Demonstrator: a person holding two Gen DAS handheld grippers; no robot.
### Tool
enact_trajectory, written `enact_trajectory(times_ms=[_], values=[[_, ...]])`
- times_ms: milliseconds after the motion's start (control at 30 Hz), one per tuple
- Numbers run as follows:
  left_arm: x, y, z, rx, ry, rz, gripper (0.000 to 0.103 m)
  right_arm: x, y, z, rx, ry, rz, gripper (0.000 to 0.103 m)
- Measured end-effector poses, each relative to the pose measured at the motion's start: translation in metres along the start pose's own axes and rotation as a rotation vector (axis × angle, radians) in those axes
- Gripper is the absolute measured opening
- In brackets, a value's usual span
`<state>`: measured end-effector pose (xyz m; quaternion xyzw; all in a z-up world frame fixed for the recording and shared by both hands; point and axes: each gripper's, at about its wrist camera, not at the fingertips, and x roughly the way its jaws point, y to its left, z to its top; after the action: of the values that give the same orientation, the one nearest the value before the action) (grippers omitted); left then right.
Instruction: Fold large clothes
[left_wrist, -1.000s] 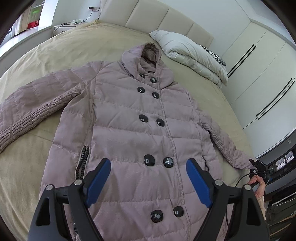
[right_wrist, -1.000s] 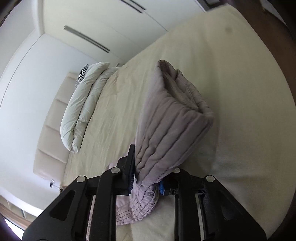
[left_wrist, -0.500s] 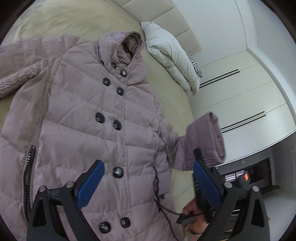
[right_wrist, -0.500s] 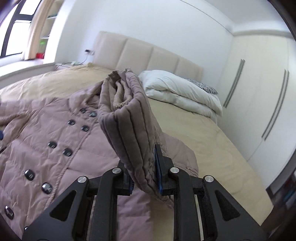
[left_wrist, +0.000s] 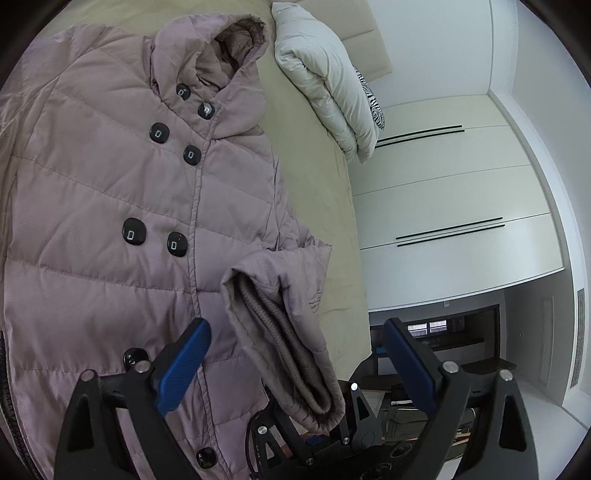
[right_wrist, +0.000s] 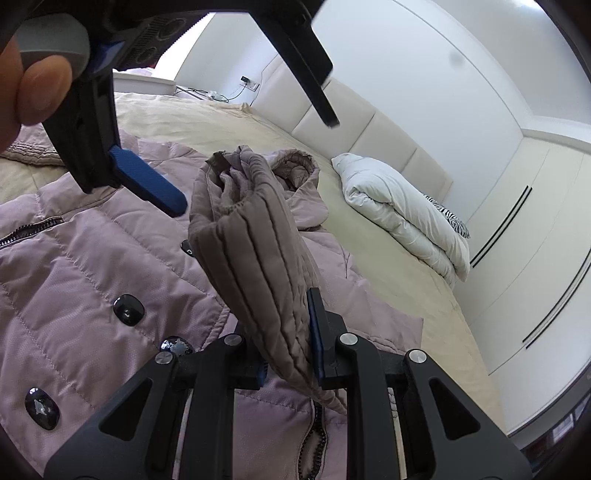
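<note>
Coat (left_wrist: 110, 221) lies buttoned and flat on the bed (left_wrist: 317, 177), filling frame left. Your right gripper (right_wrist: 288, 354) has jaws clamped on the sleeve cuff (right_wrist: 255, 258), lifted to fold across the chest. Your left gripper (left_wrist: 295, 354), jaws wide, straddles that cuff, likely to steady it.

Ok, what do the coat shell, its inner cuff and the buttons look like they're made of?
Coat shell: thin, matte woven synthetic, probably nylon or polyester, puffy between stitched channels, so padded. Inner cuff in the sleeve held by the right gripper: ribbed knit. Buttons: glossy black, likely plastic, judging by their sharp reflections.
</note>
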<state>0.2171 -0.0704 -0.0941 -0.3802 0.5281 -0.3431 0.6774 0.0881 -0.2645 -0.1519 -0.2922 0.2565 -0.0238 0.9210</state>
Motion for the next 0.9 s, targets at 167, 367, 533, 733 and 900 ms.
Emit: enact_trajectory(times_ms=[167, 367, 533, 733, 900], values=[[0.019, 0.008, 0.008, -0.024, 0.062, 0.013, 0.026, 0.001, 0.011, 0.006, 0.006, 0.015, 0.0, 0.019], [-0.011, 0.002, 0.035, 0.005, -0.016, 0.009, 0.019, -0.006, -0.002, 0.003, 0.106, -0.006, 0.053, 0.069], [-0.067, 0.022, 0.08, 0.03, -0.178, 0.134, 0.019, -0.002, -0.08, -0.03, 0.537, 0.069, 0.208, 0.083], [-0.11, 0.078, 0.118, -0.023, -0.288, 0.316, 0.019, 0.057, -0.187, -0.124, 1.304, 0.171, 0.499, 0.083], [-0.122, 0.116, 0.132, -0.09, -0.316, 0.349, 0.018, 0.105, -0.197, -0.155, 1.548, 0.176, 0.683, 0.083]])
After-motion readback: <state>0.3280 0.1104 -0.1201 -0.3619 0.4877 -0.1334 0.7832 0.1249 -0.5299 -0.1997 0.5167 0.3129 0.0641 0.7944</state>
